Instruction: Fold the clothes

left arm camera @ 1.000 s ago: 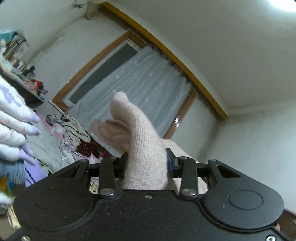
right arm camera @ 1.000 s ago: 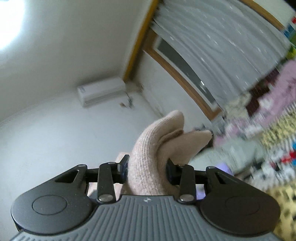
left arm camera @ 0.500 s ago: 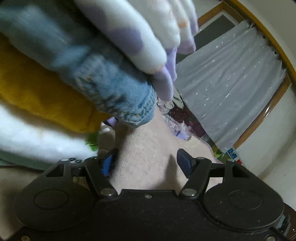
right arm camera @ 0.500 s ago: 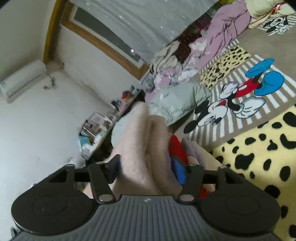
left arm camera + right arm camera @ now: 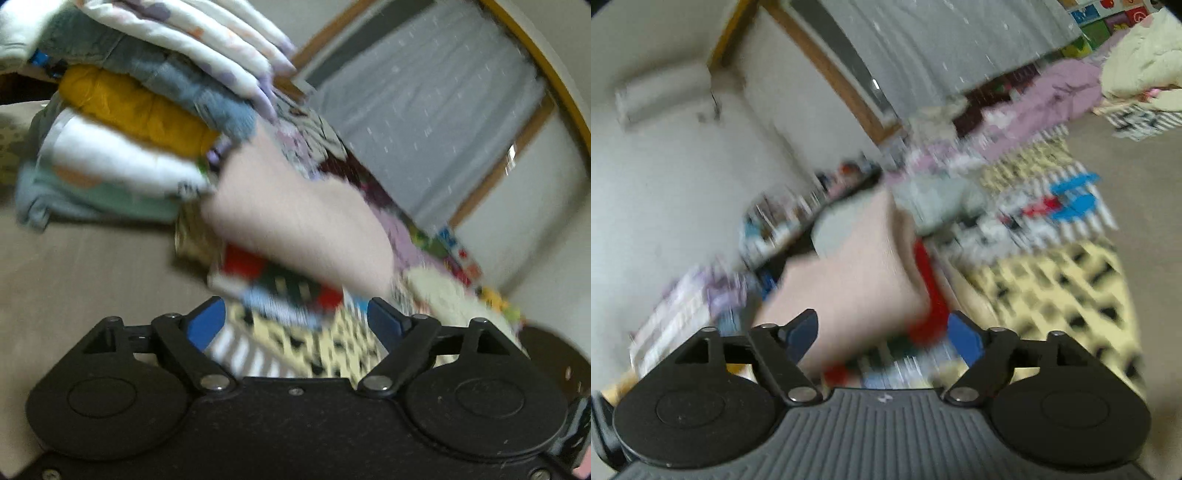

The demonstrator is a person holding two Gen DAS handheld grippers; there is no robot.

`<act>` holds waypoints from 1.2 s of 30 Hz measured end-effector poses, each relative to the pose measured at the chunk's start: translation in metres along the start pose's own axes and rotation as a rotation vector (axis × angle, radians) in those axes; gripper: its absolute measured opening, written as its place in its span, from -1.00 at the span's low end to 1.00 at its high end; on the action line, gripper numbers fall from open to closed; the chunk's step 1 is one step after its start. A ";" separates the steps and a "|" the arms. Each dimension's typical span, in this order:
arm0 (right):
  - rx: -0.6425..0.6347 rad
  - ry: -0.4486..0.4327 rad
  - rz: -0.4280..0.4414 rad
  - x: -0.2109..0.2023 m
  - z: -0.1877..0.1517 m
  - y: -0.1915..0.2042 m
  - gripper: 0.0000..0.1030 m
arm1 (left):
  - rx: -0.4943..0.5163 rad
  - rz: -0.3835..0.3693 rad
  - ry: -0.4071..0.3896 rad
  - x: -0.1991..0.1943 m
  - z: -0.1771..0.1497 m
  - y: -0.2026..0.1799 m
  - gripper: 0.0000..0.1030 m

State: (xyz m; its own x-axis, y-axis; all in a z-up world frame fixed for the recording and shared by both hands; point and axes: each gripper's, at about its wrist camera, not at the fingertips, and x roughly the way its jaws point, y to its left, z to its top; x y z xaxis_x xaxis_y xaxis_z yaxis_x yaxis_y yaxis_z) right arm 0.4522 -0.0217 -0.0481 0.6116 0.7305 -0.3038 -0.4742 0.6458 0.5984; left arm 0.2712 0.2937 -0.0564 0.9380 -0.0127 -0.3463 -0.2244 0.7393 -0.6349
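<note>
Biggest worry is the tall folded stack [image 5: 122,122] tipping onto the pink sweater [image 5: 306,225], which sits on a red patterned garment [image 5: 280,280] beside it, and with the left gripper [image 5: 295,321] and right gripper [image 5: 882,332] both opening, letting go, a finger could snag it.

left wrist: low, close, forward | right wrist: same | shared: pink garment [image 5: 295,221] [image 5: 857,280]

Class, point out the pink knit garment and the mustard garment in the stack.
pink knit garment [image 5: 303,218], left wrist view, middle of its top face.
mustard garment [image 5: 136,110], left wrist view, its folded edge.
</note>
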 end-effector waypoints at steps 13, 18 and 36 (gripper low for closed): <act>-0.098 0.154 -0.357 -0.194 -0.106 0.038 0.99 | 0.337 -0.052 0.254 -0.091 -0.151 -0.114 0.99; -0.100 0.130 -0.485 -0.255 -0.129 0.044 0.99 | 0.453 -0.055 0.285 -0.125 -0.175 -0.142 0.99; -0.170 0.093 -0.689 -0.362 -0.176 0.071 0.99 | 0.691 0.008 0.233 -0.212 -0.220 -0.189 0.99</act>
State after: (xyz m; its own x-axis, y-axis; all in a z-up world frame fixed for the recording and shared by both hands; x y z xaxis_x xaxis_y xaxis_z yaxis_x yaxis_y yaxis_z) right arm 0.0849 -0.2012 -0.0260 0.7549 0.1554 -0.6372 -0.0967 0.9873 0.1262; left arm 0.0566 0.0083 -0.0153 0.8394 -0.0915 -0.5358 0.0593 0.9953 -0.0772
